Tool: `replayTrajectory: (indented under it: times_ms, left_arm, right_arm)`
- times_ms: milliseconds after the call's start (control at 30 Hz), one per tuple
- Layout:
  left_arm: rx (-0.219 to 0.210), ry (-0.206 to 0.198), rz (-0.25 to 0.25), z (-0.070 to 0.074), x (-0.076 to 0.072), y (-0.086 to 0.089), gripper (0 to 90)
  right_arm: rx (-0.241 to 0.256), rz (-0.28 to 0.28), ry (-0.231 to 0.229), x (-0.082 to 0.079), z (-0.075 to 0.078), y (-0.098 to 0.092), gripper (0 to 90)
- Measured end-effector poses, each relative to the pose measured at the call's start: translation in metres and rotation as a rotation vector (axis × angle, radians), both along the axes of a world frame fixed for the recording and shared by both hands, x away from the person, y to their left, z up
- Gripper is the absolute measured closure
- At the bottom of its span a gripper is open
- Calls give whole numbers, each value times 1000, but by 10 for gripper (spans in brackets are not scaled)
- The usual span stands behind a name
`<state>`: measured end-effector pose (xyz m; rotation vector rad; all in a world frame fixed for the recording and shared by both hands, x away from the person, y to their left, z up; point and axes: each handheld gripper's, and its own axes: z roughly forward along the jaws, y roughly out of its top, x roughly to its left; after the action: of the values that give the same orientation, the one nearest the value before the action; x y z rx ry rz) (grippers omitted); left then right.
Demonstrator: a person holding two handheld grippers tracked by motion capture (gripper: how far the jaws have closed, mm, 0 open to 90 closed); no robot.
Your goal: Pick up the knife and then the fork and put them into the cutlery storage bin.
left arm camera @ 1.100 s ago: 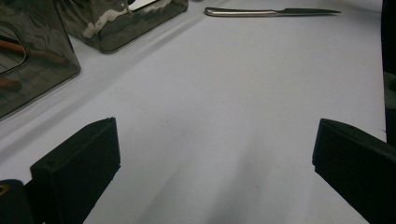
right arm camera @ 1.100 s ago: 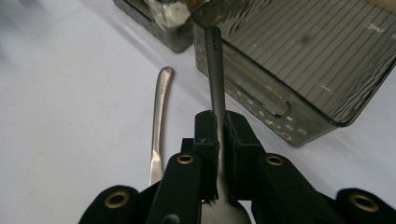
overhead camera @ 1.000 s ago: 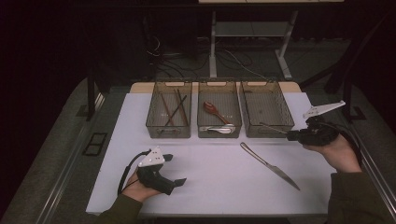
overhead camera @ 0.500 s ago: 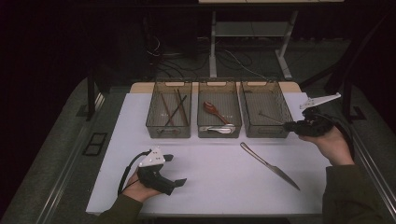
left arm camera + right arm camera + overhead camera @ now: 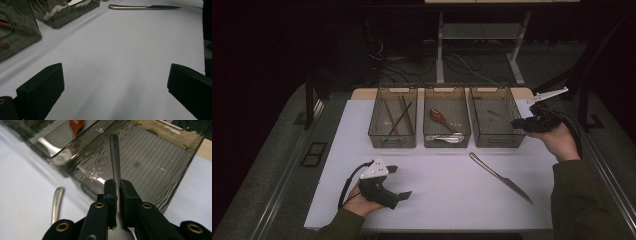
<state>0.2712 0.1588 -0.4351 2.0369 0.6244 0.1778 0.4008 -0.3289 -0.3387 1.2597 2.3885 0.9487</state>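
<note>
My right gripper point(image 5: 515, 123) hovers at the right wall of the right-hand bin point(image 5: 507, 140), shut on a metal utensil point(image 5: 497, 115). In the right gripper view the jaws point(image 5: 117, 187) pinch its slim handle point(image 5: 114, 155), which points out over the bin's ribbed floor; the utensil's working end is hidden. A table knife point(image 5: 499, 177) lies diagonally on the white mat, and its handle point(image 5: 57, 202) shows below the gripper. My left gripper point(image 5: 401, 182) rests at the mat's front left, open, nothing between its jaws point(image 5: 115, 82). The knife point(image 5: 145, 7) lies far ahead of it.
Three smoky clear bins stand in a row at the back of the white mat point(image 5: 442, 190). The left bin point(image 5: 384, 140) holds chopsticks point(image 5: 398, 117). The middle bin point(image 5: 447, 145) holds a brown spoon point(image 5: 439, 119) and a pale one point(image 5: 447, 138).
My right gripper has moved away from the person and slightly left, carrying the utensil over the right-hand bin. The left gripper and the knife have stayed still.
</note>
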Motion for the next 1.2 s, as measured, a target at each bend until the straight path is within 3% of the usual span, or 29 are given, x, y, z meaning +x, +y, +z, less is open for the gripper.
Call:
replayTrajectory:
  times_ms: [400, 800, 1200]
  left_arm:
    - [-3, 2, -3, 0, 0, 0, 2]
    - [-8, 9, -1, 0, 0, 1, 2]
    - [-7, 9, -7, -1, 0, 1, 2]
  right_arm:
    - [-9, -55, 50, 36, -23, 2, 840]
    - [-121, -43, 100, 67, -43, 27, 840]
    - [-147, -48, 128, 78, -56, 37, 838]
